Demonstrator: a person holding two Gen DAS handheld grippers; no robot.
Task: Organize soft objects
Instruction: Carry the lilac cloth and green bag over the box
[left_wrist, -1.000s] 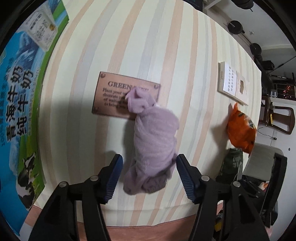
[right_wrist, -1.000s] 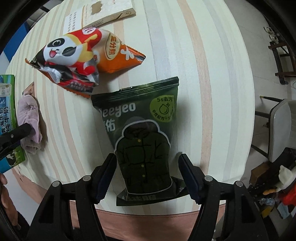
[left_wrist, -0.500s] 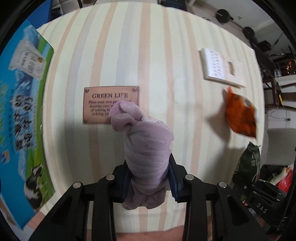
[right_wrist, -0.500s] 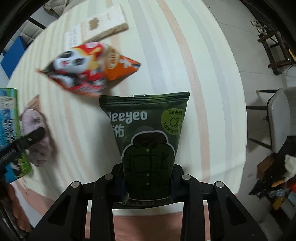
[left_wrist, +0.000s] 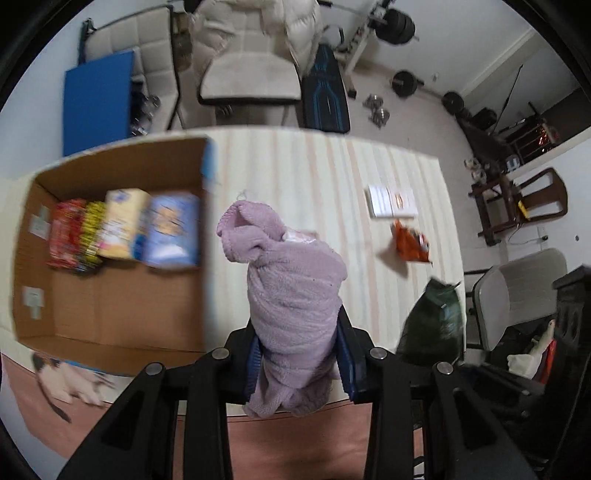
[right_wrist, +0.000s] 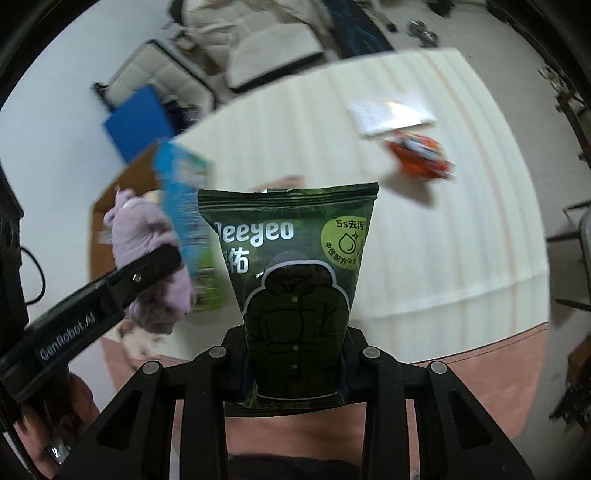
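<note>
**Both soft items lifted clear of the table**

A second ago both claws stood open around their targets on the striped table (left_wrist: 388, 177); now each is clamped shut and raised. The left gripper (left_wrist: 300, 360) pinches the lilac towel bundle (left_wrist: 295, 280) near its lower end, and the right gripper (right_wrist: 293, 363) squeezes the dark green pouch (right_wrist: 295, 280) at its bottom third. Both items hang in the air above the table, so the picking step looks done and carrying is what remains.

The towel's long axis runs straight out from the left claw's jaws, its folded tip pointing away from the claw, a short tail drooping behind the pads. The pouch likewise stands lengthwise out of the right claw, sealed top edge farthest from the jaws, printed face toward the camera.

Off to the left claw's left sits an open cardboard box (left_wrist: 110, 295), half filled with packets: a likely destination. Ahead and right, an orange snack bag (left_wrist: 412, 243) and a white booklet (left_wrist: 391, 201) lie on the table.
</note>
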